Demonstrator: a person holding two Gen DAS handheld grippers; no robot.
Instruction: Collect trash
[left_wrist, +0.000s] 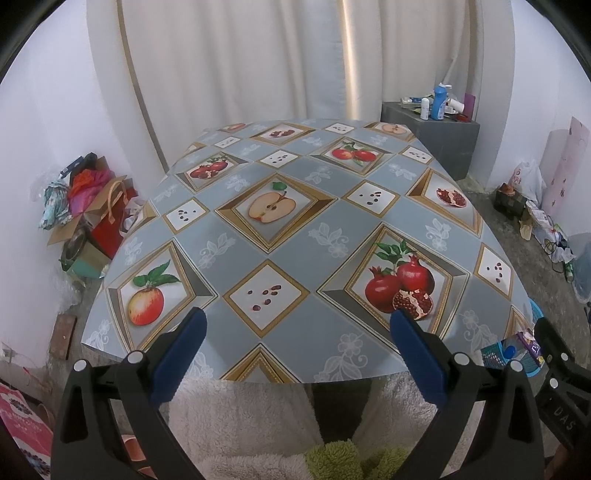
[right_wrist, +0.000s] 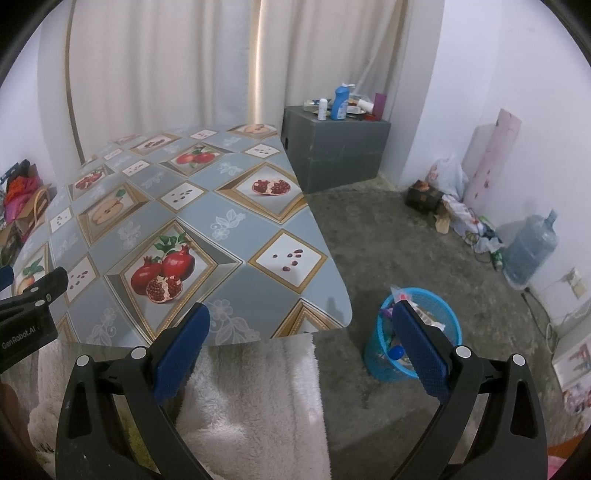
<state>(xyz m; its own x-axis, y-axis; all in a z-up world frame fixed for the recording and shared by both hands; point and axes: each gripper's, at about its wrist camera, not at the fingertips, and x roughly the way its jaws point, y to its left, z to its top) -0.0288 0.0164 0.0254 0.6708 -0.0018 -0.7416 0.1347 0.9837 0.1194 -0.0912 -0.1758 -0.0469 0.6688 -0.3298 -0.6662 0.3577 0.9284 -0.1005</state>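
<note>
Standing on the floor, lower right of the right view, the blue bin (right_wrist: 413, 343) holds wrappers and a bottle. Both grippers, left (left_wrist: 297, 325) and right (right_wrist: 301, 325), hover spread wide over the table (right_wrist: 229, 206), holding nothing.

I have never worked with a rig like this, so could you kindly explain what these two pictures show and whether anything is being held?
A person holds a hand-held tool in each hand. Each carries a fisheye camera looking forward along its blue-padded tongs. One picture comes from the left tongs, the other from the right tongs. Both tongs are open and hold nothing. Ahead is a table covered by a fruit-patterned cloth; I see no loose item on it. On the floor to the right stands a blue wastebasket with trash inside.
</note>
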